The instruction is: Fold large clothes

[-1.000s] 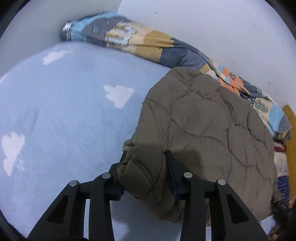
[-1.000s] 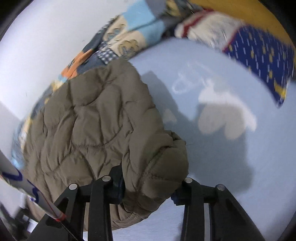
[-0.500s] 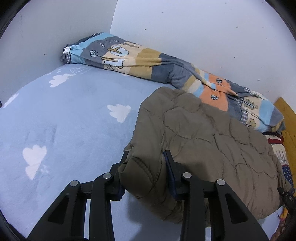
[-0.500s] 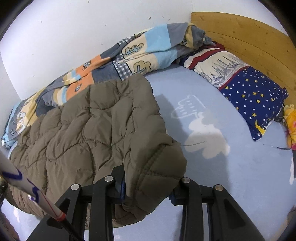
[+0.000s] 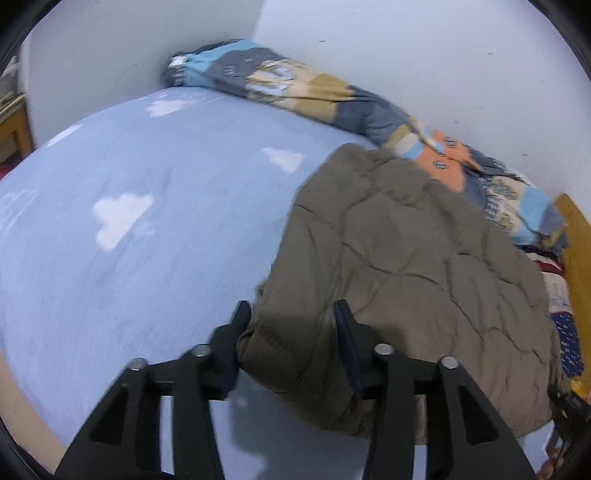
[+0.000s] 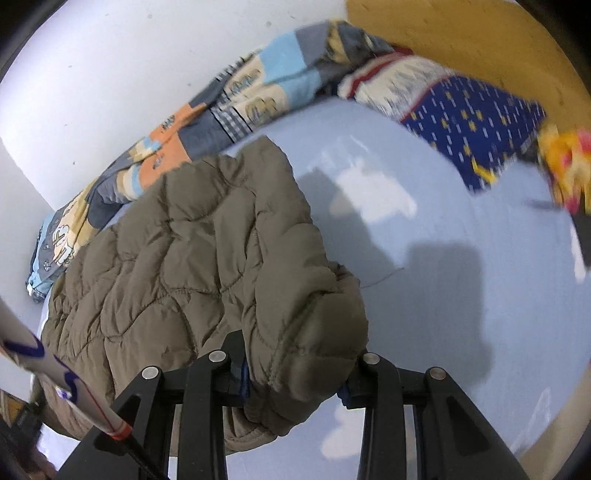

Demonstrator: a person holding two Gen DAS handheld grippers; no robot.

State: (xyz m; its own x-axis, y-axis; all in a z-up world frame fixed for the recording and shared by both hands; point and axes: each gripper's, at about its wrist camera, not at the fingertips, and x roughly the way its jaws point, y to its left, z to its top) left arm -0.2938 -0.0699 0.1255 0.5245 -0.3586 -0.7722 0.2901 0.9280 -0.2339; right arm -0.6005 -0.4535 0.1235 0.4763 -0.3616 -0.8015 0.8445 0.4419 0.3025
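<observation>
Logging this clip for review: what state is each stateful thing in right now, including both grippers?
Quilted jacket: folded over, lying on the bed, near corners between the gripper fingers.
Left gripper: jaws have just been opening; jacket edge between them, pads seem off the fabric.
Right gripper: shut on the jacket corner.
Patterned blanket: bunched along the wall.
Star pillow: lying flat by the wooden headboard.

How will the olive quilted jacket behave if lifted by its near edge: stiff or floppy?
Probably floppy: the jacket bulges and folds over the right gripper rather than holding a line. Likely light for its bulk, given the puffy quilting. It may slip from the left gripper, whose jaws have just been opening around the hem.
</observation>
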